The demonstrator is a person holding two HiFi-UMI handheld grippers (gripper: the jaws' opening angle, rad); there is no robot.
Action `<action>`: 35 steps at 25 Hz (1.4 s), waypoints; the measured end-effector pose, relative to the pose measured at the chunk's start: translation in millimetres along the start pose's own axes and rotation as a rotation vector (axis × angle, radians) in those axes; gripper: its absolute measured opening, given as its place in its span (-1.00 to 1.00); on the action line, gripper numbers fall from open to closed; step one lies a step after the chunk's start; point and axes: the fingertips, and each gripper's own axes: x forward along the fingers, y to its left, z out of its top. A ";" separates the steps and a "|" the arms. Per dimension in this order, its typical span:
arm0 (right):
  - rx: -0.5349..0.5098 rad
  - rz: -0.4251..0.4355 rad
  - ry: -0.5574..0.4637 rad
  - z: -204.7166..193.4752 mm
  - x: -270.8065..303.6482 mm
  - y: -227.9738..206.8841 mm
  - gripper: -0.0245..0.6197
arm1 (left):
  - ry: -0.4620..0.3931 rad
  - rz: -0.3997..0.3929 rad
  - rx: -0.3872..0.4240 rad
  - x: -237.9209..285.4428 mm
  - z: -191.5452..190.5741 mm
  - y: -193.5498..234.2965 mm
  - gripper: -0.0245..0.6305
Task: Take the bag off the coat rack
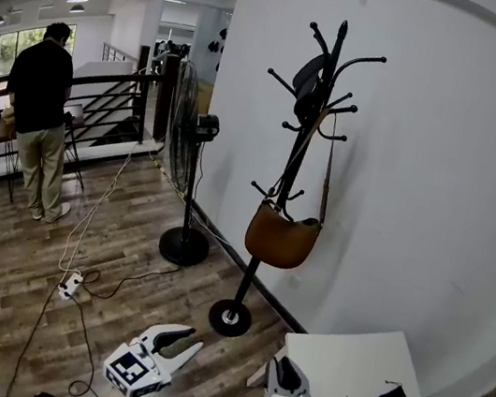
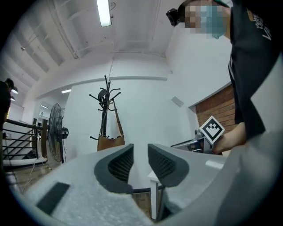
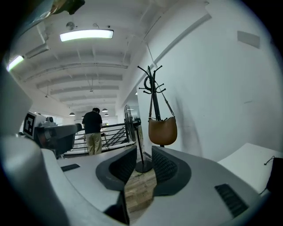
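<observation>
One bag (image 1: 282,237), one coat rack (image 1: 250,274), one fan (image 1: 185,125), one table (image 1: 341,371), one person (image 1: 39,99), two grippers (image 1: 188,337) (image 1: 288,369).

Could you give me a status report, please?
Left hand-held gripper and right hand-held gripper open, empty. Bag on coat rack, untouched. Fan beside rack.

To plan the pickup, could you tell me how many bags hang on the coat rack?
1: the brown bag hangs by its strap from the coat rack; a dark item above is unclear.
</observation>
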 end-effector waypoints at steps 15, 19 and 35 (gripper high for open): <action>0.047 -0.108 0.005 2.7 45.4 6.1 -0.42 | 0.051 -0.142 -0.035 37.5 -23.0 66.6 -0.32; 0.050 -0.136 0.024 3.2 58.6 -1.3 -0.41 | 0.042 -0.187 -0.025 57.1 -28.5 73.0 -0.32; 0.027 -0.114 -0.006 42.6 154.3 -81.3 -0.41 | 0.037 -0.138 -0.032 169.0 -29.2 121.2 -0.32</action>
